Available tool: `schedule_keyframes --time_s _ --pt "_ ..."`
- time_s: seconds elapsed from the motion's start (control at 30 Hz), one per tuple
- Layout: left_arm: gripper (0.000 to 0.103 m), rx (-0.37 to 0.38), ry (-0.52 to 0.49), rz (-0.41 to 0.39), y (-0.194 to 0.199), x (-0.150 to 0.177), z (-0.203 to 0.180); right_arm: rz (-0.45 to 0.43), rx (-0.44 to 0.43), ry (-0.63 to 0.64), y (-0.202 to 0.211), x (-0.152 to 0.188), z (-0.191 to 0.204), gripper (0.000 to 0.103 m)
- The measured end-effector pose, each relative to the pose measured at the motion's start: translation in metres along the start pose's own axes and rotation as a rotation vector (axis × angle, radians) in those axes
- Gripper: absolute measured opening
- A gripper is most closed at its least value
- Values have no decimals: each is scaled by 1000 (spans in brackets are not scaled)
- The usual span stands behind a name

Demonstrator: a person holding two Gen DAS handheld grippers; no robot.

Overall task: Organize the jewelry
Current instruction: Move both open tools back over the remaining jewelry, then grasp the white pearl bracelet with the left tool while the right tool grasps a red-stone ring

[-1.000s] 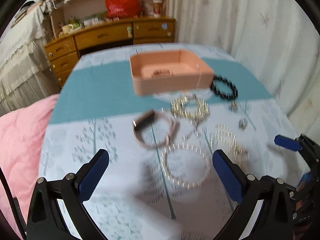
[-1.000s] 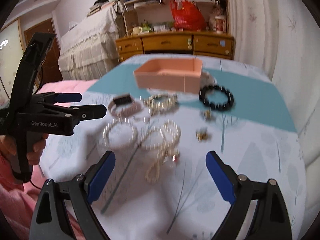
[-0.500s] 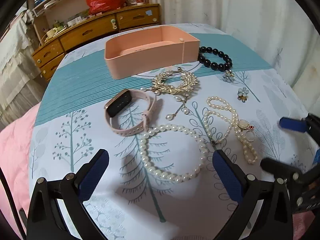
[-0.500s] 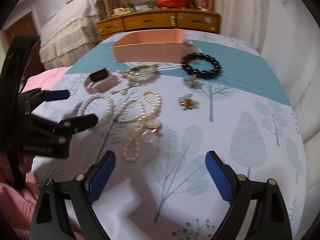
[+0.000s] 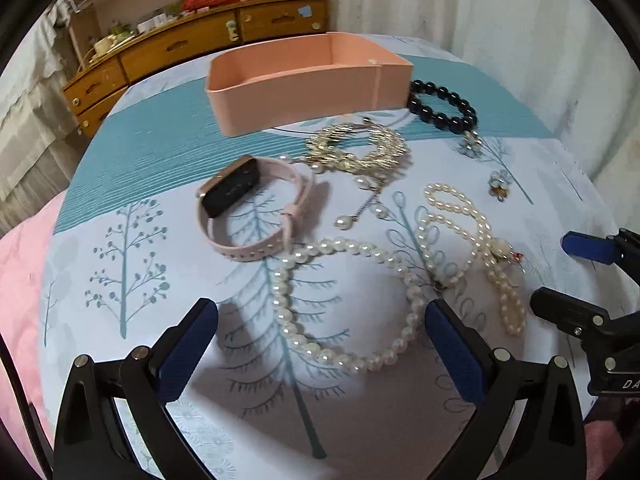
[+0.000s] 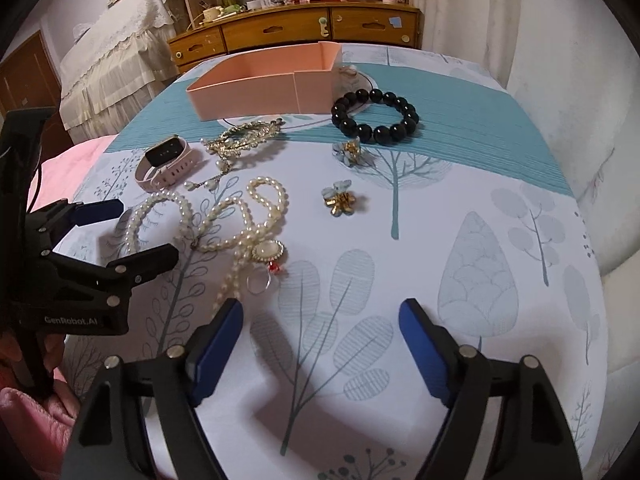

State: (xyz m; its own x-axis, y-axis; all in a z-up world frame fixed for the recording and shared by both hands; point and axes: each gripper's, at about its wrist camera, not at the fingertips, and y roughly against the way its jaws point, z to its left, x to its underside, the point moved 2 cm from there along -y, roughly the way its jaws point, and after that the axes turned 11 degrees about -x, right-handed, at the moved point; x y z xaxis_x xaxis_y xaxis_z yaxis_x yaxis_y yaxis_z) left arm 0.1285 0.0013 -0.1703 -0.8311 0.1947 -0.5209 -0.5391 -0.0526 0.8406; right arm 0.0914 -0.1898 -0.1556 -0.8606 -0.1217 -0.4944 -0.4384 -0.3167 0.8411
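Both tools have dropped closer to the desk over the past second. The left tool now hangs low over the pearl bracelet, its blue pads either side of the ring's near half, where earlier it looked on from higher up. The right tool has sunk towards the cloth beside the pearl necklace, and its jaws, with nothing between them, are closing from a wider spread a second ago
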Motion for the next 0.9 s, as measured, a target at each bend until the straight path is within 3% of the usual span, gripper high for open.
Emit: schedule_keyframes --time_s 0.17,0.33,0.6,0.9 --pt "101 38 29 -3 2 6 5 -8 2 35 3 -2 2 73" --pt "97 22 12 -36 6 12 4 -7 4 50 2 3 5 63" --pt "92 24 -3 -71 7 14 2 -34 -7 50 -1 2 8 60" --pt "69 35 -16 -106 10 9 -9 -32 5 69 -9 -7 15 56"
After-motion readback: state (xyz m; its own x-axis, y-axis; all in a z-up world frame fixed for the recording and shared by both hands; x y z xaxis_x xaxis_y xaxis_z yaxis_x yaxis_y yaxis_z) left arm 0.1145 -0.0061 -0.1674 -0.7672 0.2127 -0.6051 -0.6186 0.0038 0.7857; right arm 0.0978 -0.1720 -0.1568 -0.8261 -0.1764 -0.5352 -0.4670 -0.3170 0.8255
